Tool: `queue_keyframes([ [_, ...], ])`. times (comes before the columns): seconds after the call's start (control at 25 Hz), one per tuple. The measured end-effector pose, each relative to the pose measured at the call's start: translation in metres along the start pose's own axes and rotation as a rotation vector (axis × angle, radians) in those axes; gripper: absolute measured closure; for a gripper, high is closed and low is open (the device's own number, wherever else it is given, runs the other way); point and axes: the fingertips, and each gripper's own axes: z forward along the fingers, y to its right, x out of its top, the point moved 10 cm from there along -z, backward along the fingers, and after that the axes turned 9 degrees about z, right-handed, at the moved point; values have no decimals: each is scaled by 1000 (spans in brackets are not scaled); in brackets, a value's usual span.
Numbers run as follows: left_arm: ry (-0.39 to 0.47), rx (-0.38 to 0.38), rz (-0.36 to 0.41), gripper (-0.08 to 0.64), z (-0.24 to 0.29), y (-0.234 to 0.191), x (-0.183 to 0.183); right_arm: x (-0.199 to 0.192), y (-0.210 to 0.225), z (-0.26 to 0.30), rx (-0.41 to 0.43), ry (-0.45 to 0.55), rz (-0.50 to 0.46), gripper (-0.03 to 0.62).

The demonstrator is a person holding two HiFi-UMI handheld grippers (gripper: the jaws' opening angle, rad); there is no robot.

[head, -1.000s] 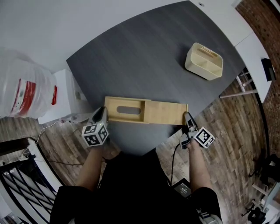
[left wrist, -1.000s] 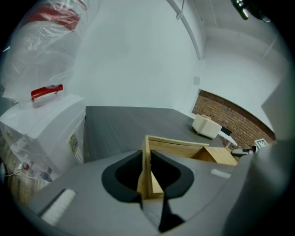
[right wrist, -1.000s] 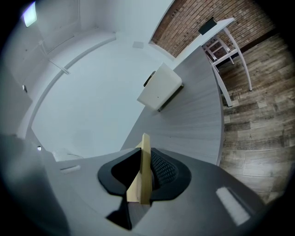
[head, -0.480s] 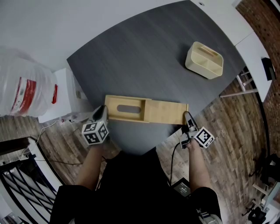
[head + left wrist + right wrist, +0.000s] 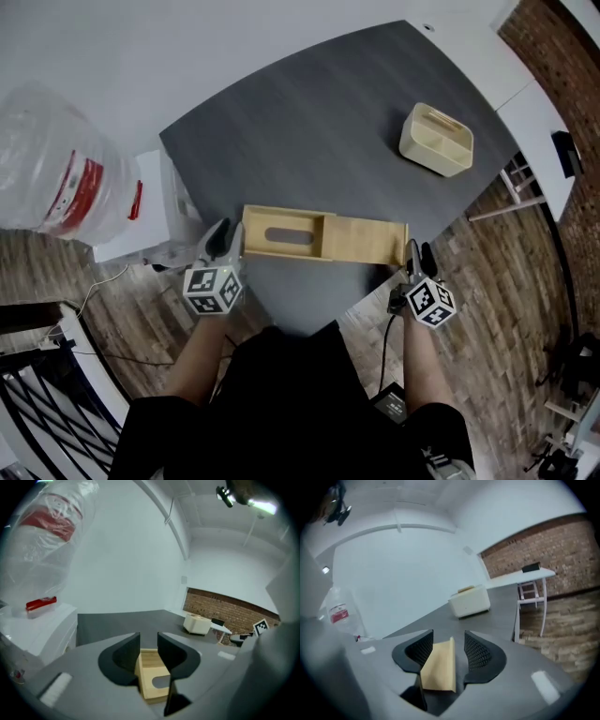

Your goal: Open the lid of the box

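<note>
A long bamboo box (image 5: 323, 236) lies near the front edge of the dark table (image 5: 309, 112). Its left part has an oval slot (image 5: 288, 236). A flat lid panel (image 5: 367, 241) sticks out to the right. My left gripper (image 5: 228, 244) is at the box's left end, its jaws opening; in the left gripper view the box end (image 5: 152, 677) shows between and just beyond the fingers (image 5: 126, 656). My right gripper (image 5: 416, 255) is at the panel's right end, its jaws opening wide. The thin panel (image 5: 439, 666) stands between them with a gap beside it.
A cream caddy (image 5: 436, 139) stands at the table's far right. To the left, off the table, a clear plastic bag (image 5: 56, 178) rests on a white cabinet (image 5: 150, 202). A white desk (image 5: 544, 98) stands to the right. Wooden floor lies beyond the table's front edge.
Both grippers' jaws have spread apart from the box's two ends. The box and its drawn-out panel lie as before. The head view has shifted slightly.
</note>
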Motion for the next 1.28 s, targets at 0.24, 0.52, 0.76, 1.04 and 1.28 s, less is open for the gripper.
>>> queue_keyframes([
  [0.24,151,-131,49,488,-22,7,23,10,-66,-35,95,127,-222,445],
  [0.52,191,-241,139,560,-52,25,20,-14,-98,-69,211,112,-284,561],
  [0.76,232,-252,127,560,-74,36,14,-18,-112,-76,339,45,-363,590],
  [1.04,312,-242,138,560,-99,63,19,-2,-122,-92,432,68,-391,591],
  [1.28,319,-228,142,560,-122,72,17,-3,-123,-100,478,81,-385,591],
])
